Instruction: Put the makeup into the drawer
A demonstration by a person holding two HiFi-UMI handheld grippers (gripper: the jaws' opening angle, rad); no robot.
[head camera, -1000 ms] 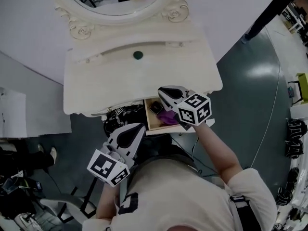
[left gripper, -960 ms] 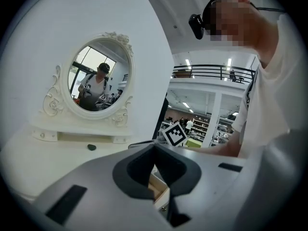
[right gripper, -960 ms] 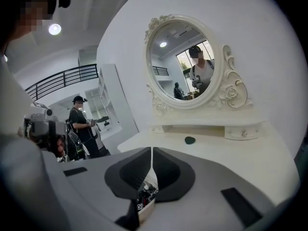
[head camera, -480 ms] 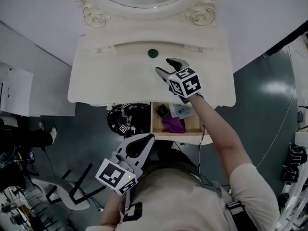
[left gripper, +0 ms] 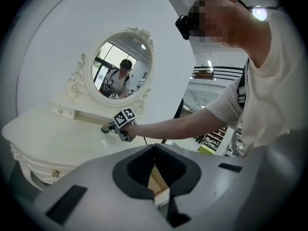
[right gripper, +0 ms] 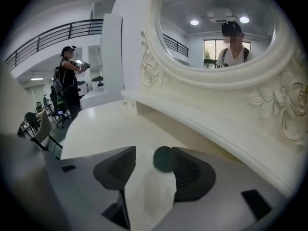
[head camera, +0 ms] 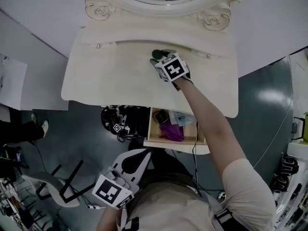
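Makeup (head camera: 171, 130) lies in the open drawer (head camera: 150, 125), just beyond the left gripper (left gripper: 154, 147), whose jaws are together and empty. Farther off, on the table (head camera: 106, 76), the right gripper (right gripper: 154, 149), jaws just opened wide, straddles a green compact (right gripper: 162, 159).

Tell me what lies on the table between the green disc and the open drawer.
Nothing: in the head view that stretch of table between the green disc and the drawer is bare; only the right arm reaches above it.
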